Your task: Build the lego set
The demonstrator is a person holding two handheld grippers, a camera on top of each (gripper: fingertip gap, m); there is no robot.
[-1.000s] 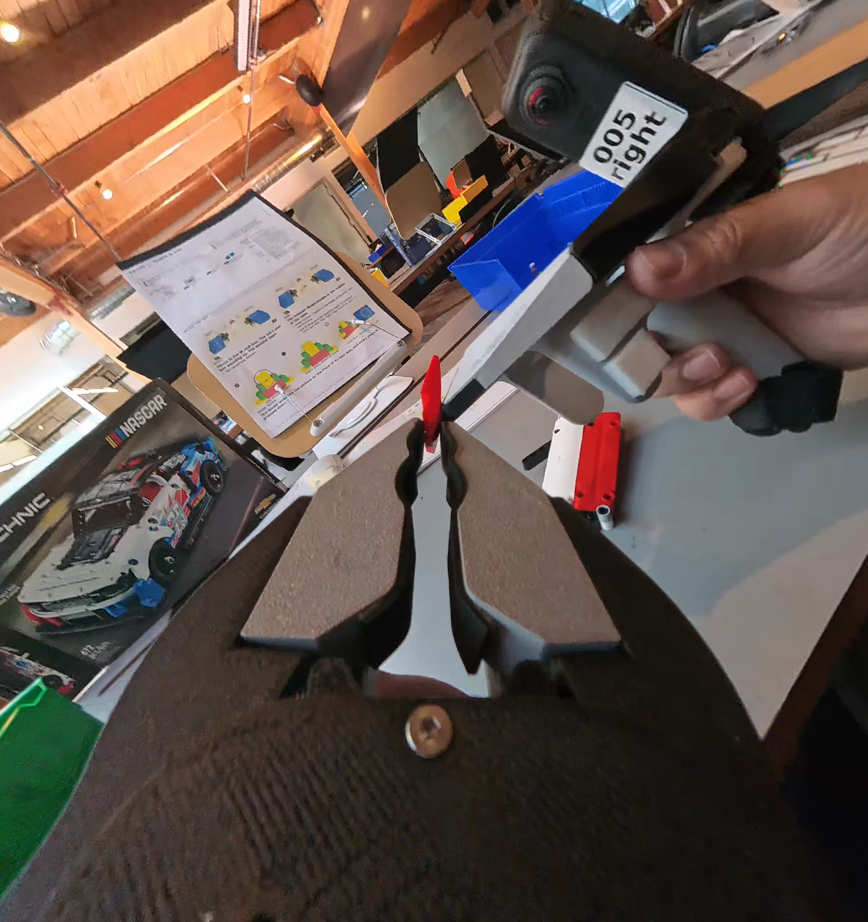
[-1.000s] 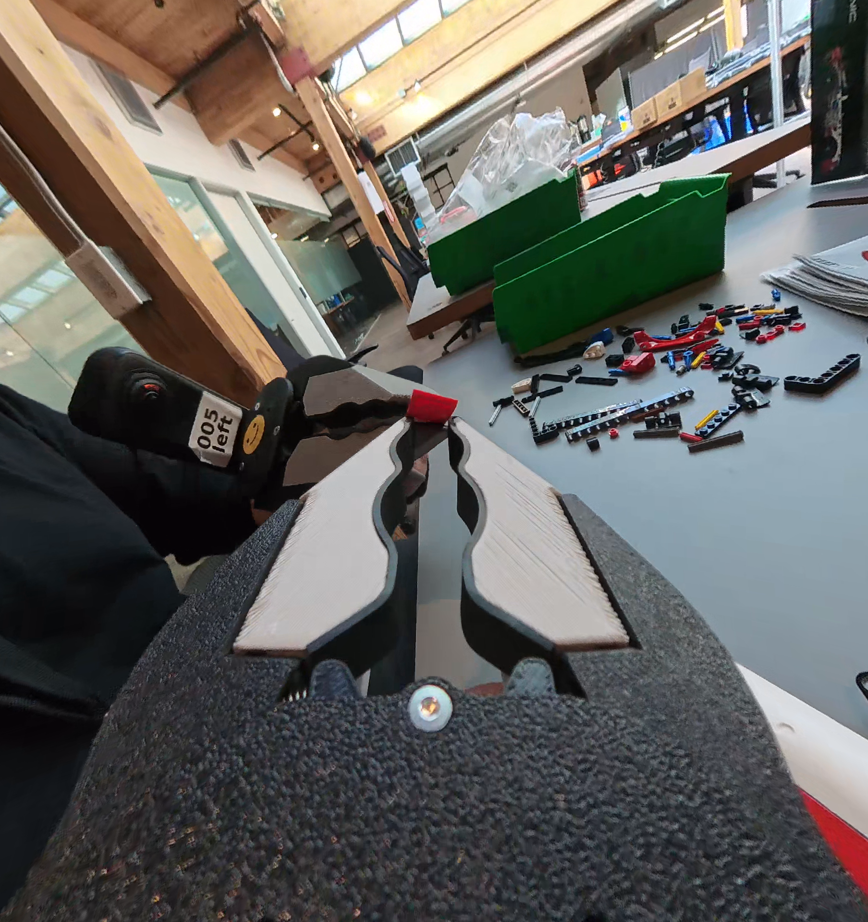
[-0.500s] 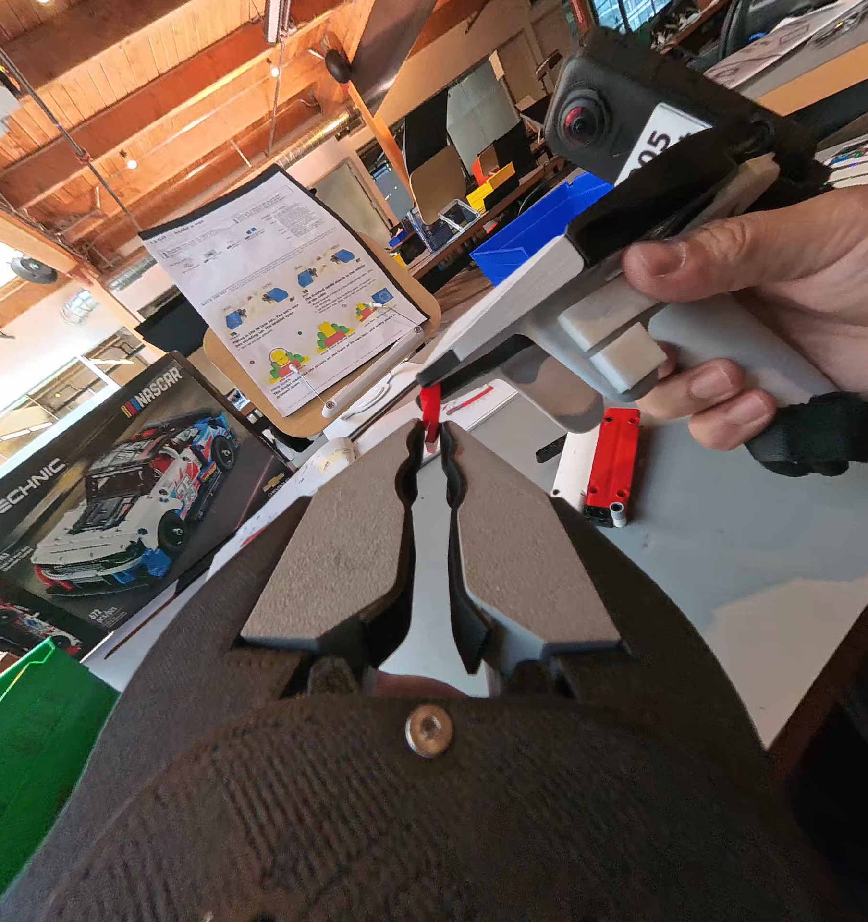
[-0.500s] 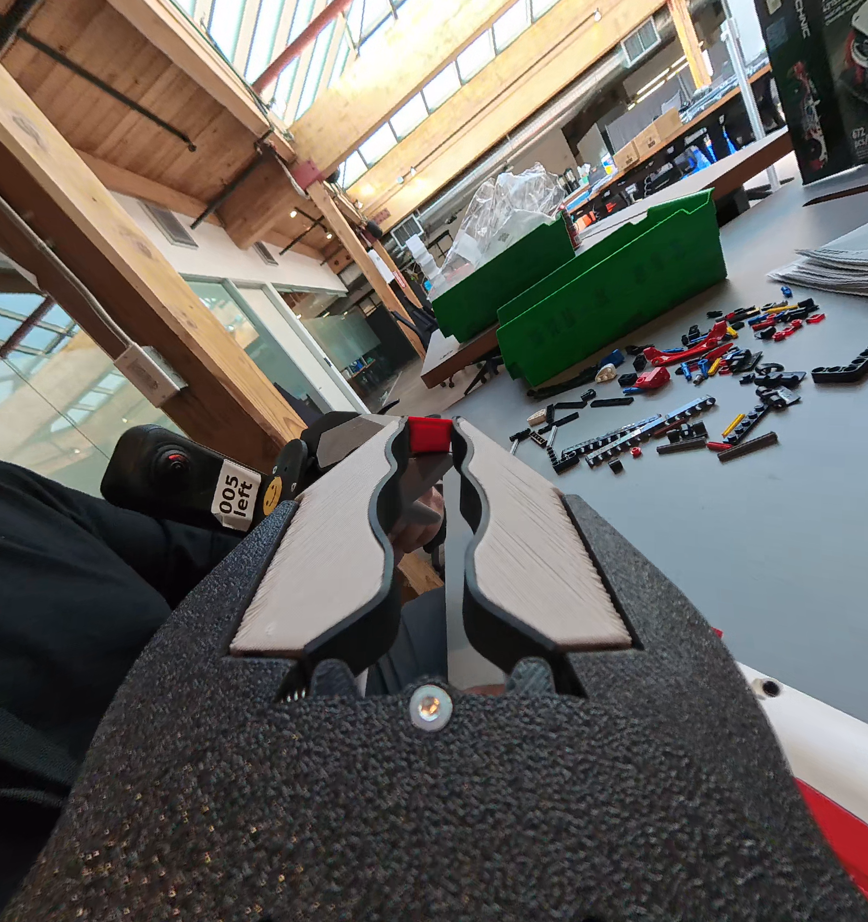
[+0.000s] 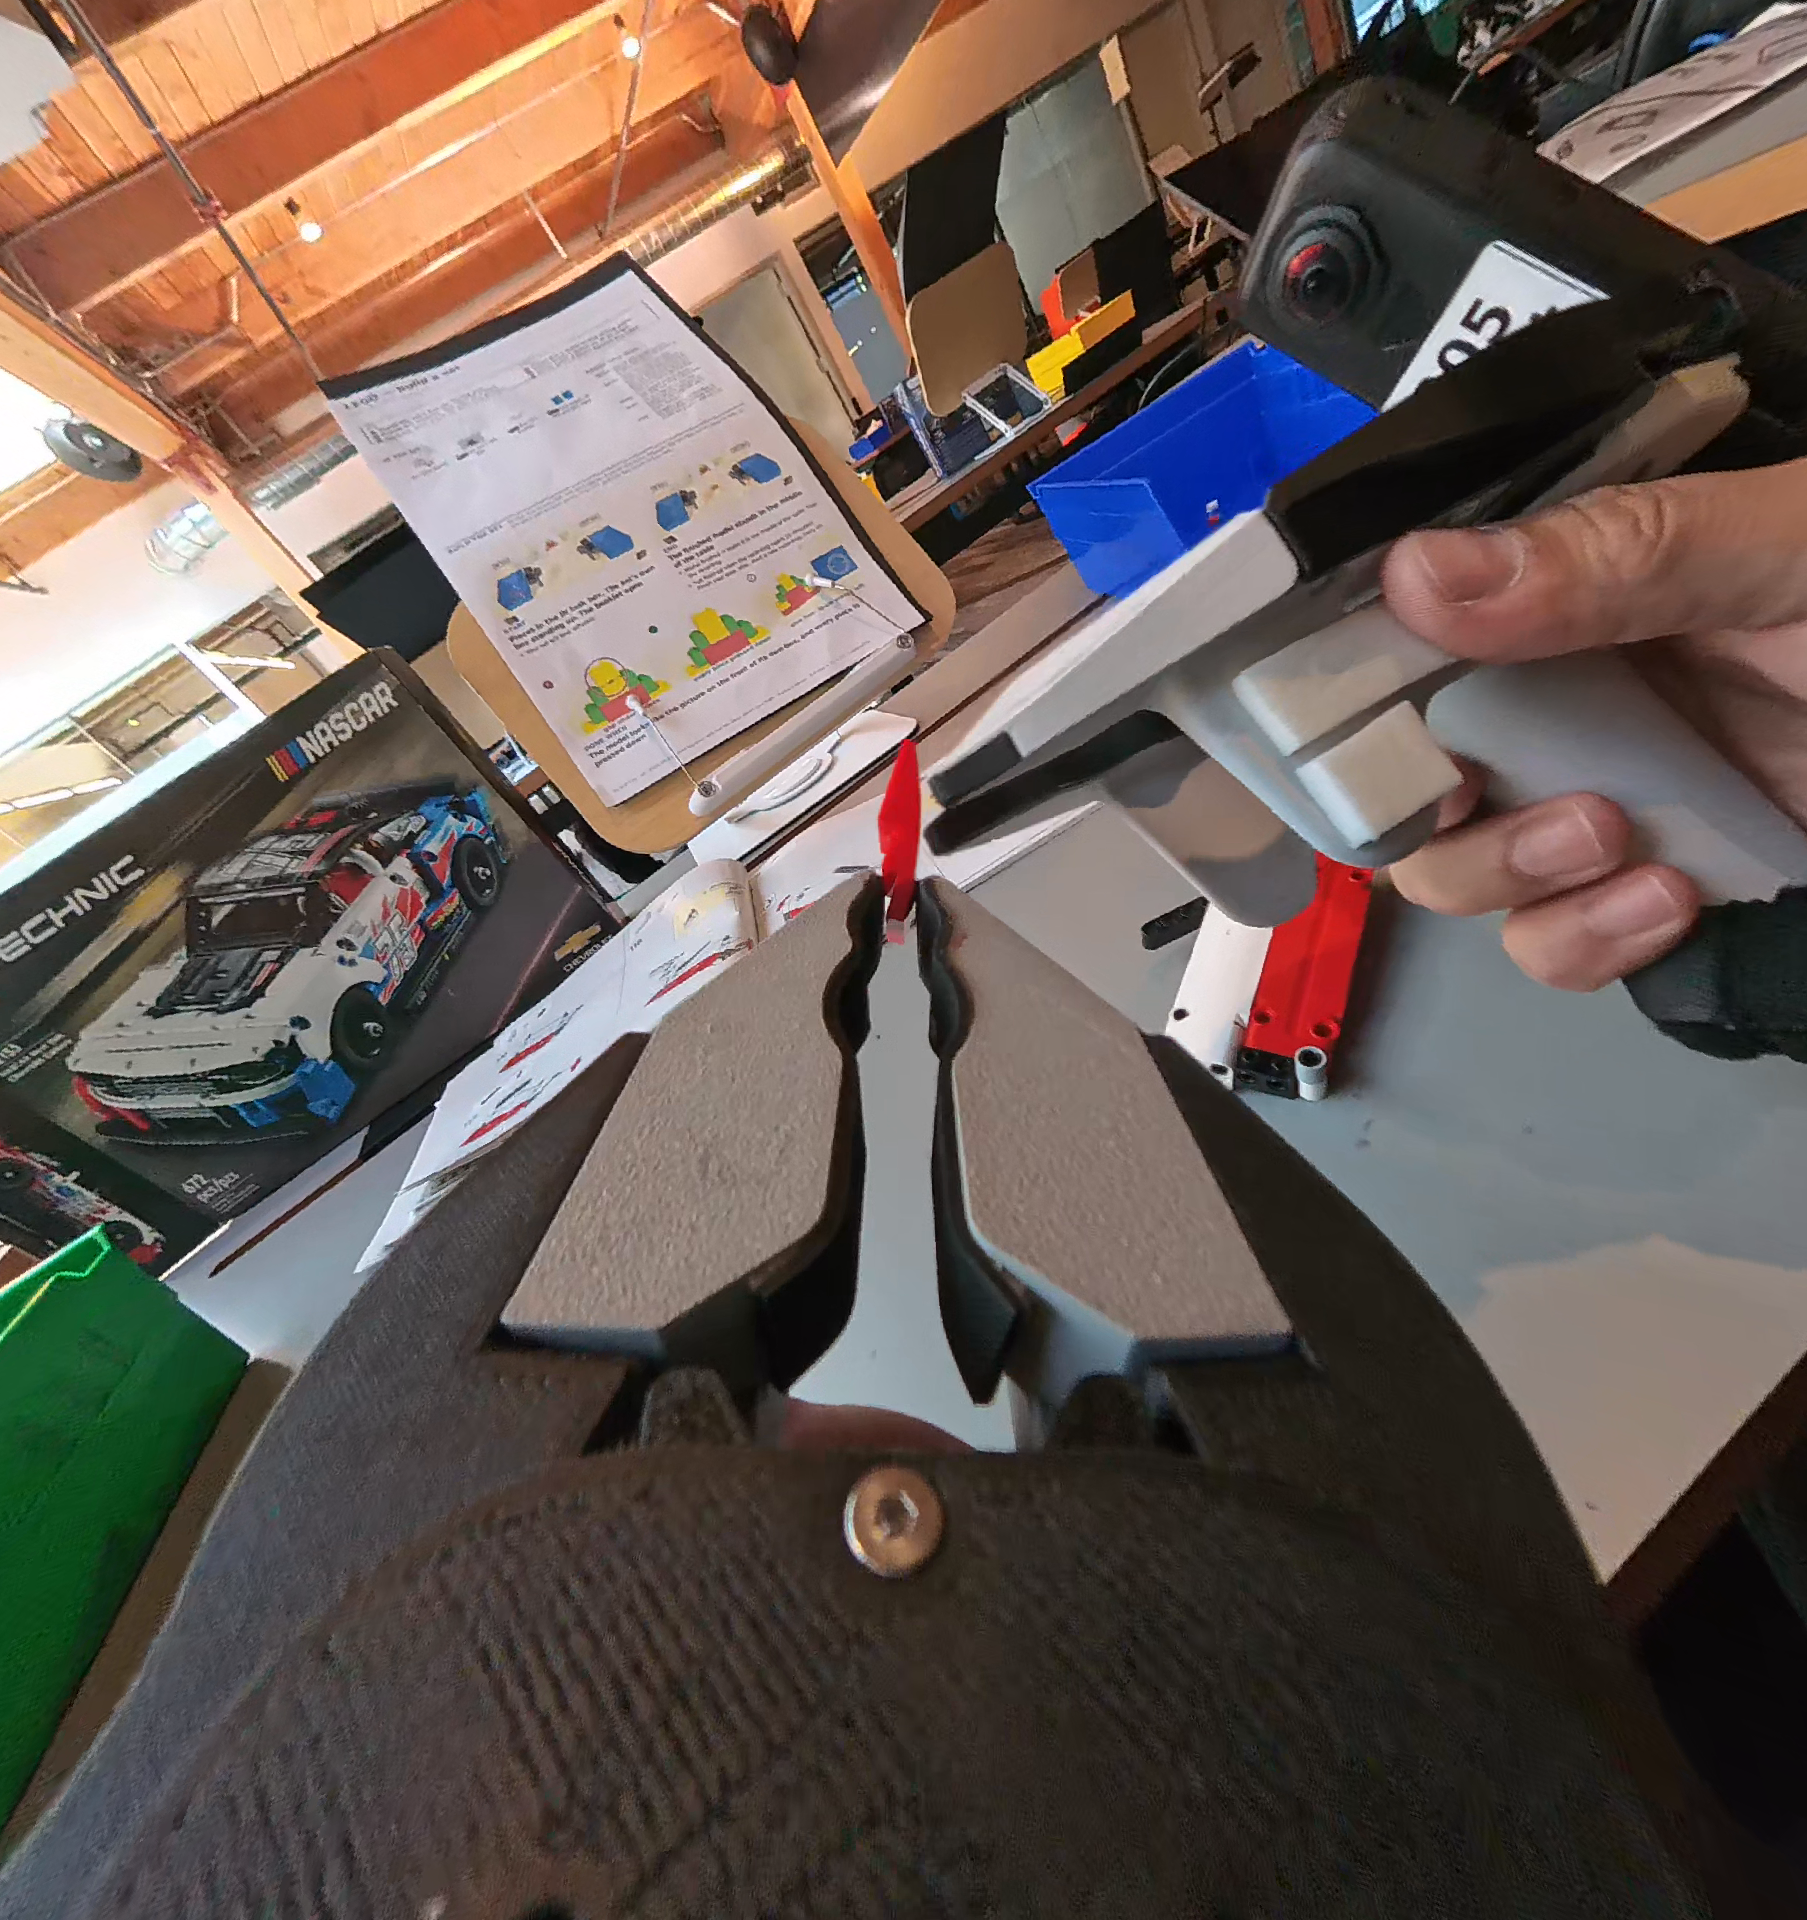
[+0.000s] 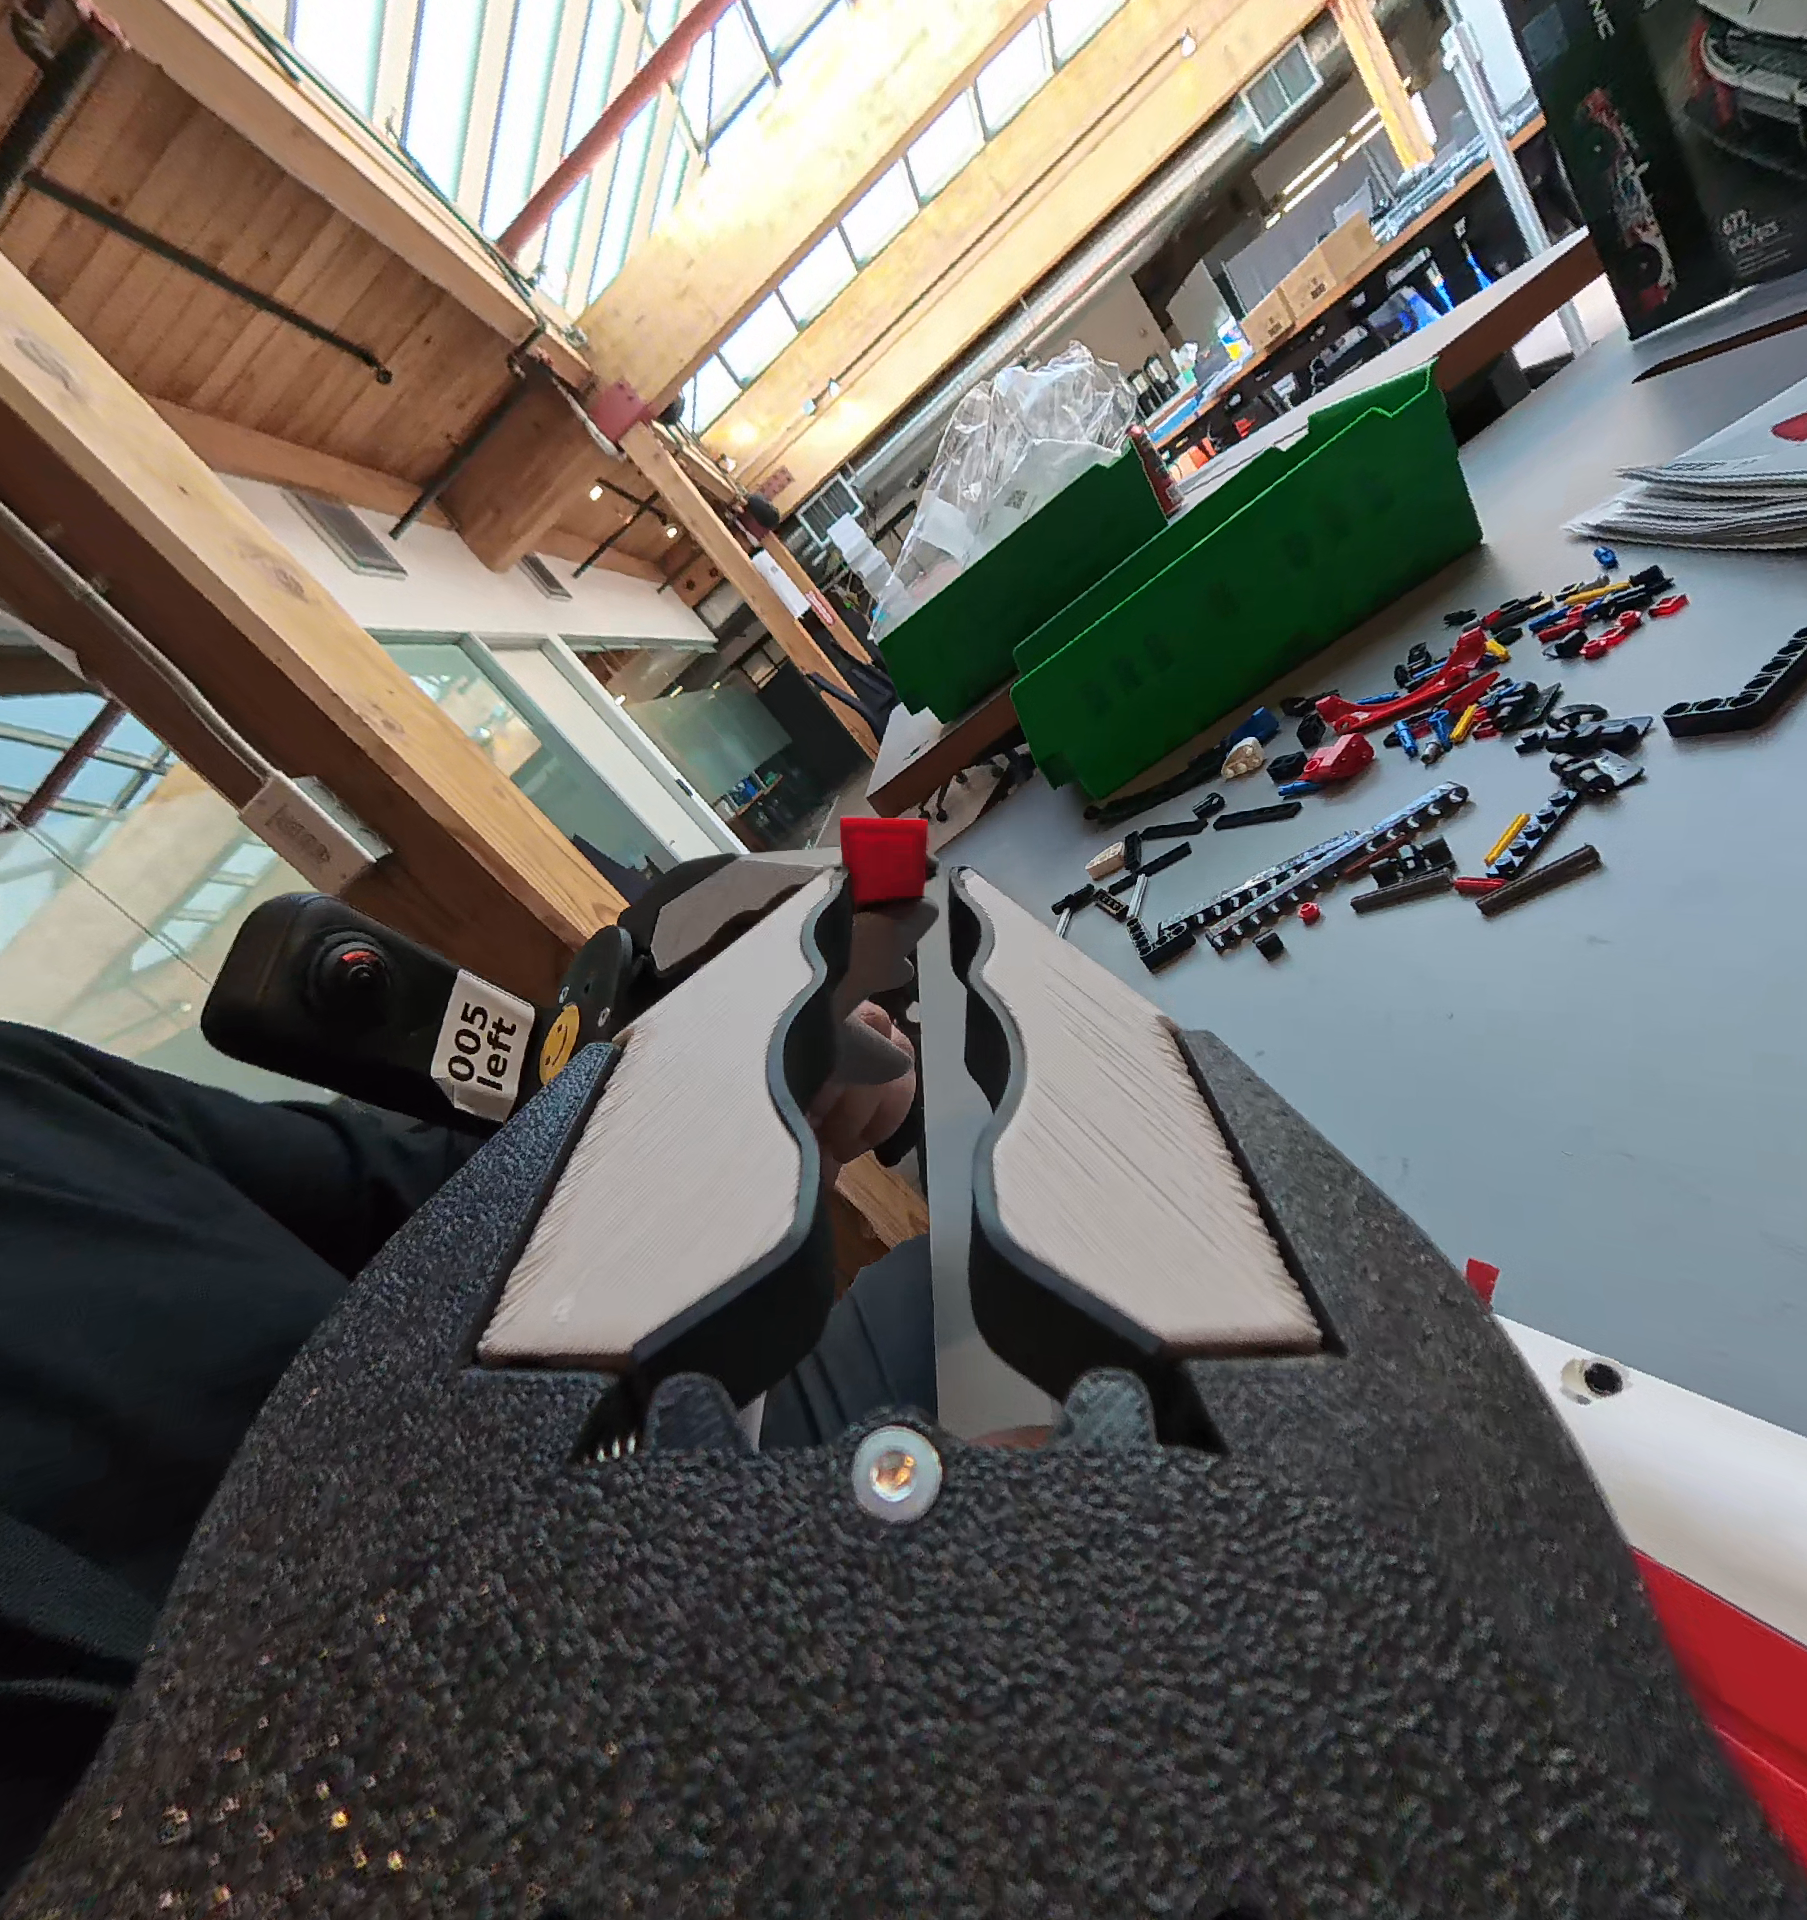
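My left gripper [image 5: 894,904] is shut on a thin red lego piece [image 5: 901,821] and holds it upright above the grey table [image 5: 1501,1195]. My right gripper [image 5: 935,800], held in a hand, comes in from the right with its tips right beside the piece. In the right wrist view the red piece [image 6: 883,852] sits between the tips of my right gripper [image 6: 896,881], whose jaws stand slightly apart with a gap left on the right side. The left gripper [image 6: 857,925] shows behind it. A red and white panel assembly [image 5: 1283,987] lies on the table.
Several loose lego pieces [image 6: 1450,790] lie spread on the table in front of two green bins [image 6: 1242,623]. A car set box [image 5: 255,935], an instruction sheet on a stand [image 5: 618,540], an open booklet [image 5: 566,1039] and a blue bin [image 5: 1169,488] stand behind. The table edge [image 5: 1709,1455] is close on the right. My two grippers' fingertips are within a few centimetres of each other.
My right gripper has tilted upward and lined up on the red piece, which now sits between its tips. My left gripper has kept its hold on the piece.
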